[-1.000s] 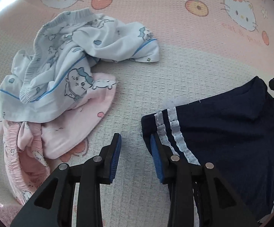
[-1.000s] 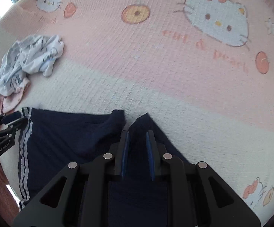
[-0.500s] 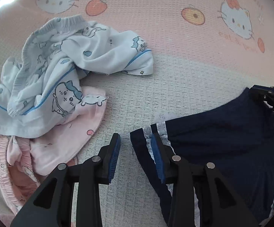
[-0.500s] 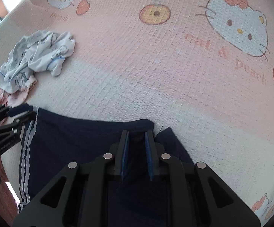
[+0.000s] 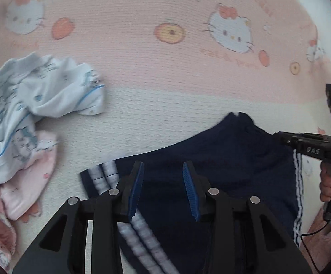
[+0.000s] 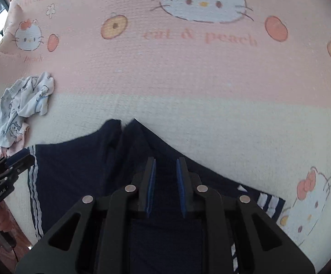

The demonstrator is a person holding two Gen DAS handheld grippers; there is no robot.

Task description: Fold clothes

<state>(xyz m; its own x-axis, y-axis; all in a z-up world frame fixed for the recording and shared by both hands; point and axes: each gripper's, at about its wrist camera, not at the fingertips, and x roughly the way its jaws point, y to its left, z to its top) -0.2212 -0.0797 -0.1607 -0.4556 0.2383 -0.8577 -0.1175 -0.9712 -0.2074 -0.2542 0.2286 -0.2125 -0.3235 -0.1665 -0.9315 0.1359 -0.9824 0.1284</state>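
Navy shorts (image 5: pixel 234 159) with white side stripes (image 5: pixel 107 171) lie spread on the bed cover. My left gripper (image 5: pixel 163 166) hangs over their left part, open. Navy cloth shows below the gap and the striped corner lies just left of its fingers. In the right wrist view the left gripper (image 6: pixel 29 157) sits at the shorts' striped left edge. My right gripper (image 6: pixel 165 162) is narrowly shut on a ridge of the navy shorts (image 6: pixel 78 171), right of the notch between the legs. The left wrist view shows the right gripper (image 5: pixel 277 134) at the shorts' far right edge.
A crumpled light blue printed garment (image 5: pixel 39 96) lies on a pink one (image 5: pixel 28 182) at the left. The bed cover (image 5: pixel 165 80) is pink and cream with cat and peach prints. A person's hand (image 5: pixel 330 187) holds the right gripper's handle, with a cable below it.
My left gripper has moved right, from the striped corner to over the shorts' body. The right gripper has shifted right along the shorts, so the leg notch now lies to its left.
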